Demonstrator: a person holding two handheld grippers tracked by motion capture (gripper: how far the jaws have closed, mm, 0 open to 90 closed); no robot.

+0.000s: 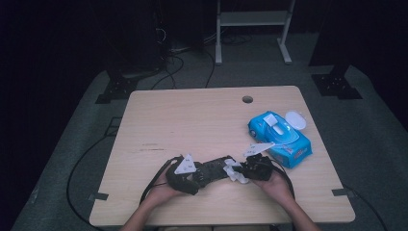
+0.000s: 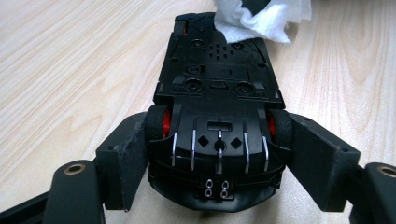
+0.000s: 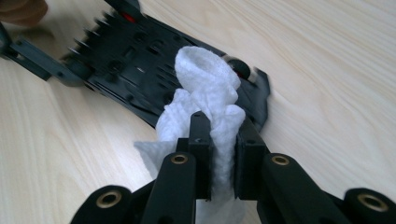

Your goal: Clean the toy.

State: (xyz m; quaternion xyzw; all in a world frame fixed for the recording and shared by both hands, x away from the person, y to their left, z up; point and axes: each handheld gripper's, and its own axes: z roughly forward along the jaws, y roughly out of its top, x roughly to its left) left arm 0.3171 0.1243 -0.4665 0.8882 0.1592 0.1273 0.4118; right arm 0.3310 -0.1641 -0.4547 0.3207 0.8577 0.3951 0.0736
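Two grips on: left gripper [image 2: 219, 154] jaws clamp the upturned black plastic toy car [image 2: 217, 93] across its rear wheels; right gripper [image 3: 223, 154] pinches the crumpled white wet wipe [image 3: 205, 93], pressed on the chassis ahead. Car looks light, rigid, slick; wheels are the sound hold. Wipe's limp.

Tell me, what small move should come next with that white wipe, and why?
Probably drag the white wipe along the toy car. The right gripper pinches it against the upturned underside, and the left gripper clamps the car's end steady.
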